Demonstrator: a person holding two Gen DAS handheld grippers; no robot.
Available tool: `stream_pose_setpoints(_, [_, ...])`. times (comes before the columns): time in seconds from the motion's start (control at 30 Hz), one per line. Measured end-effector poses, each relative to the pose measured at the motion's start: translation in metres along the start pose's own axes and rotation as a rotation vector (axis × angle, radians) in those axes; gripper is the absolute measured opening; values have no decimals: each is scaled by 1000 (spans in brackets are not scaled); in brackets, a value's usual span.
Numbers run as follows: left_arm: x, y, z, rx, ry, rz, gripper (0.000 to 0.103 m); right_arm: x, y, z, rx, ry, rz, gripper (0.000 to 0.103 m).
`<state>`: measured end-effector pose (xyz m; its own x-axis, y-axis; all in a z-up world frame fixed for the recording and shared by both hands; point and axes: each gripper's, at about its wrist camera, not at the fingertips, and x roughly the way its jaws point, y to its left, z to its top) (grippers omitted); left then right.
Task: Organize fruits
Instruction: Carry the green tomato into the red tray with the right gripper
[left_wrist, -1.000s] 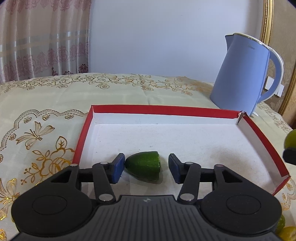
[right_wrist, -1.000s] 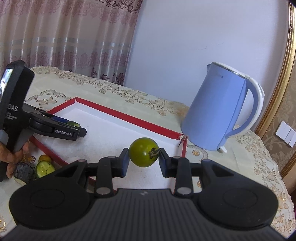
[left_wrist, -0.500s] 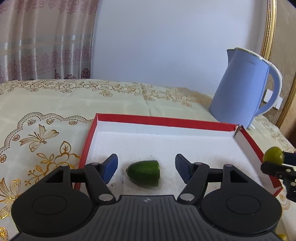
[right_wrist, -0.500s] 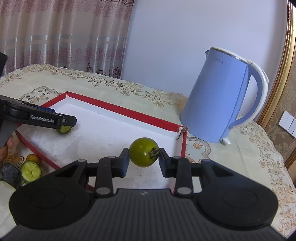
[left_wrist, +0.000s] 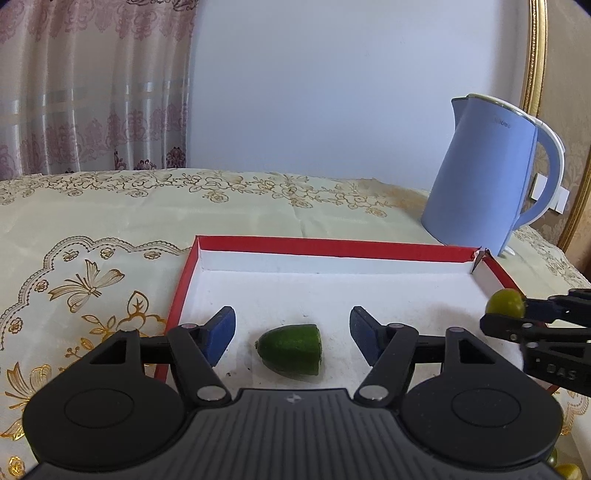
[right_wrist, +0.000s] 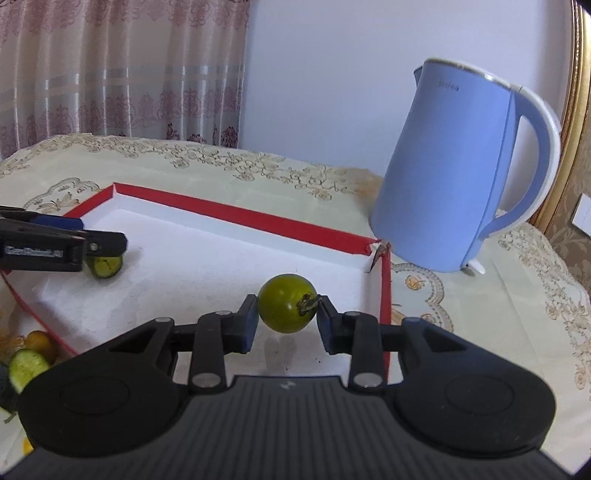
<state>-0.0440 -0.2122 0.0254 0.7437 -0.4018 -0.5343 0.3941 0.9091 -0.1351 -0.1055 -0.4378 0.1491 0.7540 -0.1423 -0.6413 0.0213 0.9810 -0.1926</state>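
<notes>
Left wrist view: 1 cut green fruit half (left_wrist: 290, 350) already lies in the shallow red-rimmed white tray (left_wrist: 332, 248), between the wide left tool (left_wrist: 291, 334). The right tool (right_wrist: 286, 314) grips a round green tomato (right_wrist: 286, 308) over the tray; more pieces (right_wrist: 26, 363) wait on the counter.

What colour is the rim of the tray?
Red, around a white inside; the tray shows best in the left wrist view.

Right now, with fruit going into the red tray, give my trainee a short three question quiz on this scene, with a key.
1. True or false: the left gripper is squeezing the cut green piece.
2. What does the right gripper hold: A a lemon, B a green tomato, C nothing?
3. What stands beyond the tray's far right corner?

Key: 1 false, its pads stand clear. 2 B. 3 The blue kettle.
</notes>
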Motion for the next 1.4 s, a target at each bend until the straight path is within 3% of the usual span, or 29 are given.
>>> stream_pose_setpoints(0.8, [0,-4,-1,19,-1,-1,69,20,-9,-13,62,32,23,32])
stream_pose_setpoints(1.4, [1,-5,-1,22,3,-2,70,39,-15,1,109,37,27,32])
